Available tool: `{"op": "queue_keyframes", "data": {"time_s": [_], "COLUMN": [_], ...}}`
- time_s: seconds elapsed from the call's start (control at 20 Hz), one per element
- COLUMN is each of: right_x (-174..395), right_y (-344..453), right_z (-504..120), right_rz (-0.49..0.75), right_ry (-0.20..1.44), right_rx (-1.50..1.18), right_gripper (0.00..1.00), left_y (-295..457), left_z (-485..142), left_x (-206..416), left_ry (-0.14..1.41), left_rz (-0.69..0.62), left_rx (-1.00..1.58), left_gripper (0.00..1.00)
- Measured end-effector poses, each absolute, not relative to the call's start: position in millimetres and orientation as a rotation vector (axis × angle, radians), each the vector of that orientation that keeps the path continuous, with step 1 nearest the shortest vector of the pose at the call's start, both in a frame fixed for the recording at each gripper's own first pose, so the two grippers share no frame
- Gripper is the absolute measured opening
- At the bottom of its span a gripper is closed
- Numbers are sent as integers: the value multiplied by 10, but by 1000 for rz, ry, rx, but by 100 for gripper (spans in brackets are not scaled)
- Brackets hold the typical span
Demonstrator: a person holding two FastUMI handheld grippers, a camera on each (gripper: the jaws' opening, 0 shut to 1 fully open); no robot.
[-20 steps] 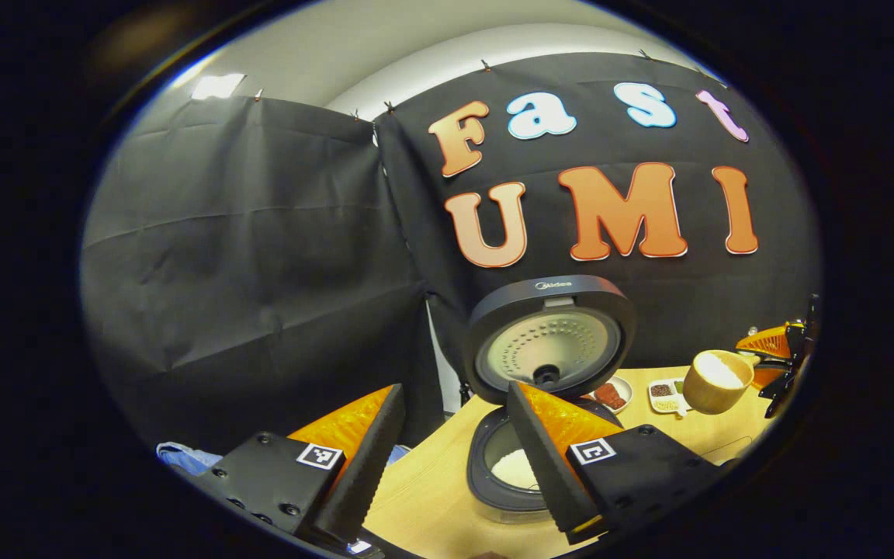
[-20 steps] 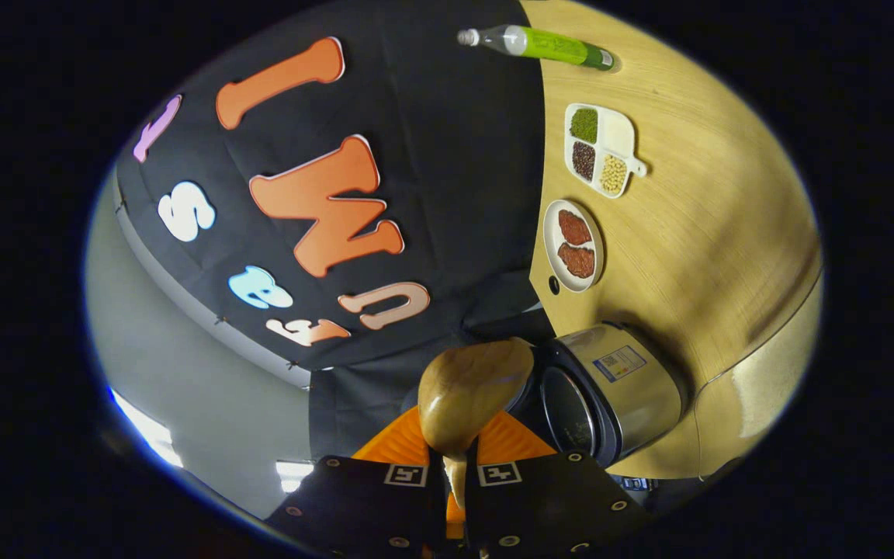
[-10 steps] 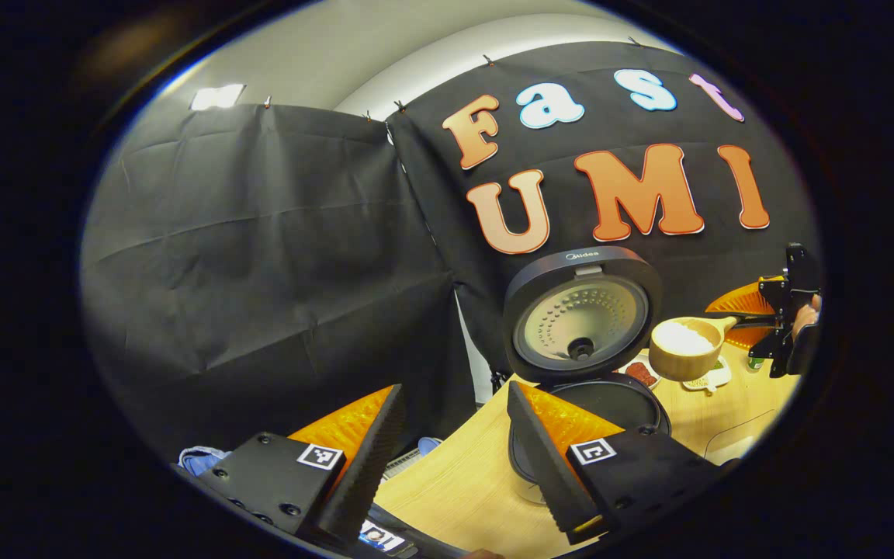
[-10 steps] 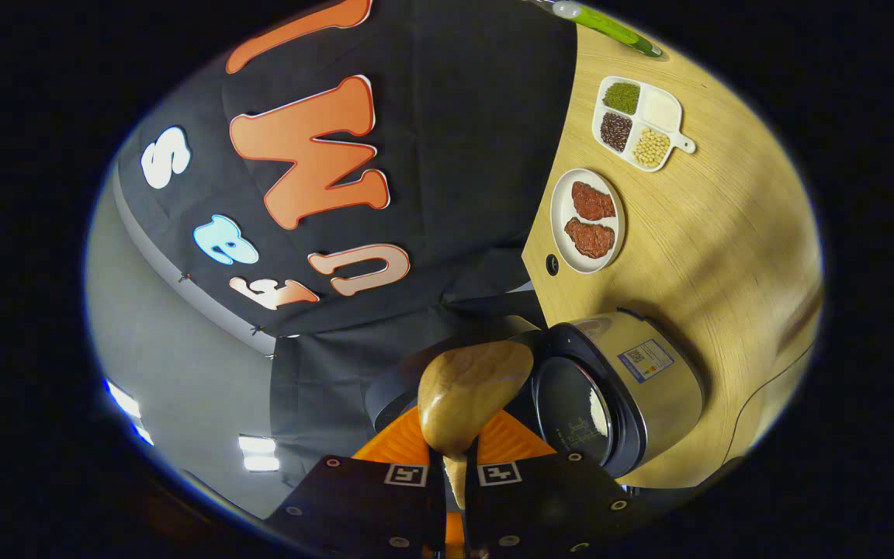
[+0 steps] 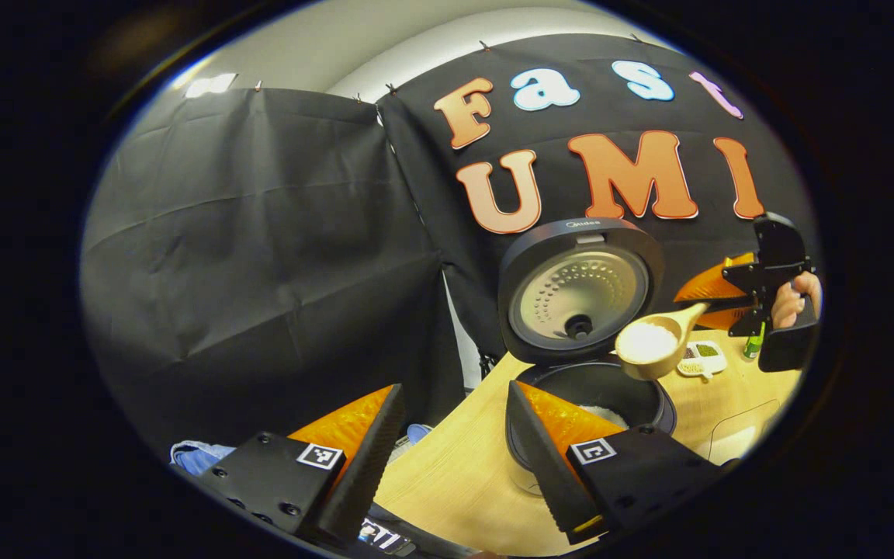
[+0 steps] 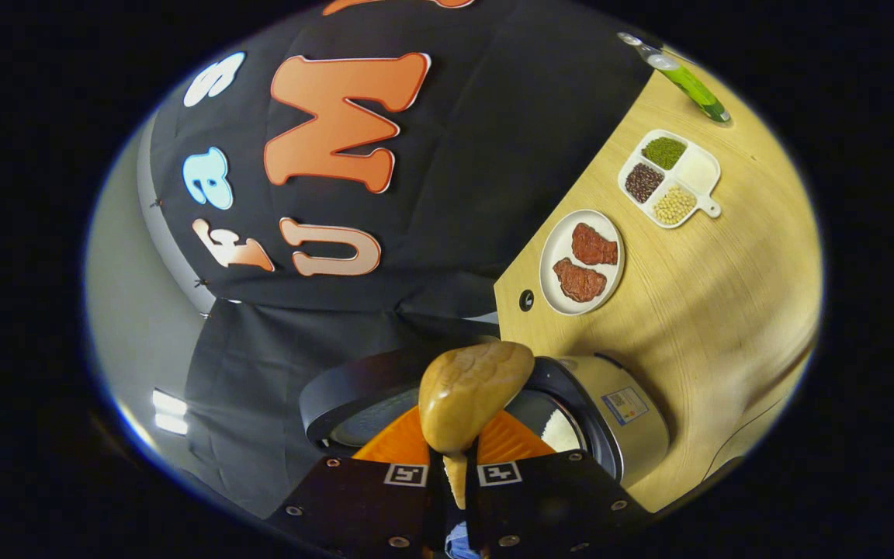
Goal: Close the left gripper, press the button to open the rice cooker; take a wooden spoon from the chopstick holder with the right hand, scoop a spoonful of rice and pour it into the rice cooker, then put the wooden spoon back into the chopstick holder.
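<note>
The right gripper [image 6: 453,466] is clamping the wooden spoon [image 5: 653,341] by its handle, holding its rice-filled bowl over the open rice cooker [image 5: 588,404], just in front of the raised lid [image 5: 579,287]. The left gripper [image 5: 455,442] is sitting wide apart near the table [image 6: 711,310]. Behind the cooker are lying a meat plate [image 6: 581,262], a divided grain dish [image 6: 670,178] and a green bottle [image 6: 687,81].

The rice cooker [image 5: 583,341] bears a small brand word at twelve o'clock on its raised lid [image 5: 580,289], reading roughly "Midea". A sticker [image 6: 624,405] on the cooker's body, seen in the right gripper view, is too small to read.
</note>
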State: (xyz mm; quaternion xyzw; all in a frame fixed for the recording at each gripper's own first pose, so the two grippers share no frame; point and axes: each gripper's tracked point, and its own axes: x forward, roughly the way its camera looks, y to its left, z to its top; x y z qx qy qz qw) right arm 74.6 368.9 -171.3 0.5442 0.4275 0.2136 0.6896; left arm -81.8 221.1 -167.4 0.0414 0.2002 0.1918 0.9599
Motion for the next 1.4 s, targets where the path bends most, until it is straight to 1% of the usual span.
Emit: {"op": "queue_keyframes", "data": {"time_s": [0.3, 0.5, 0.55, 0.6, 1.1, 1.35, 1.4], "right_x": [708, 675, 684, 672, 599, 712, 703], "right_y": [3972, 4049, 4063, 4067, 4150, 4163, 4132], "right_z": [-1602, -1617, -1629, -1634, -1716, -1555, -1559], "right_rz": [542, 558, 558, 555, 537, 504, 501], "right_ry": [874, 803, 786, 775, 734, 651, 639], "right_rx": [964, 767, 731, 706, 539, 423, 407], "right_gripper": [9, 9, 9, 9, 9, 9, 9], "left_y": [2244, 2330, 2351, 2359, 2495, 2605, 2624], "left_z": [-1784, -1837, -1847, -1854, -2004, -2071, -2094], "left_x": [-764, -740, -740, -735, -684, -674, -673], "left_ry": [423, 432, 433, 434, 456, 465, 468], "left_rz": [358, 352, 351, 346, 315, 317, 317], "left_rx": [75, 64, 64, 63, 53, 42, 36], "left_gripper": [91, 91, 95, 91, 91, 91, 83]}}
